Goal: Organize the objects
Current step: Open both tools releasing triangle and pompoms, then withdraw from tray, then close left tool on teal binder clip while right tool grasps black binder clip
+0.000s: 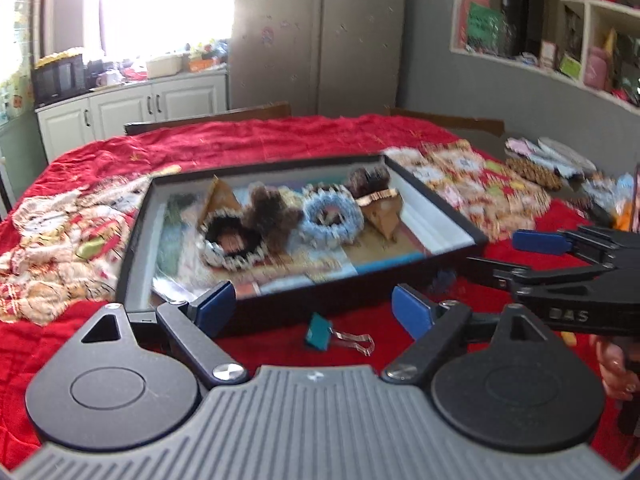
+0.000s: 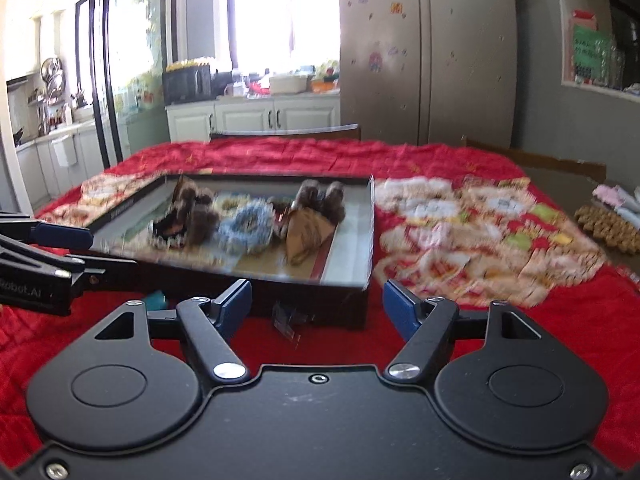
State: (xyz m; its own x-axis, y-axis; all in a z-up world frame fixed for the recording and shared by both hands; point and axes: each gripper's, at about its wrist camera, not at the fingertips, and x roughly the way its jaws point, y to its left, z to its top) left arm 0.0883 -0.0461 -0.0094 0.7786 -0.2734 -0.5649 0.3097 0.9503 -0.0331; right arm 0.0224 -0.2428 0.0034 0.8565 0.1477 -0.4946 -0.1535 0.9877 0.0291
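Note:
A black shallow box [image 1: 136, 236] sits on the red quilt and holds a blue scrunchie [image 1: 330, 216], a black-and-white scrunchie [image 1: 232, 246], brown furry scrunchies [image 1: 272, 216] and brown paper pieces [image 1: 382, 216]. The box also shows in the right wrist view [image 2: 344, 304]. A teal binder clip [image 1: 320, 336] lies on the quilt in front of the box, between the fingers of my open, empty left gripper [image 1: 314, 310]. My right gripper [image 2: 316, 306] is open and empty near the box's front right corner, above a small dark clip [image 2: 286, 320]. Both views are blurred.
More hair accessories [image 1: 536, 168] lie at the table's right side, with a patterned cloth [image 2: 472, 232] beside the box. Chairs [image 1: 208, 118] stand behind the table. A fridge, cabinets and shelves are beyond.

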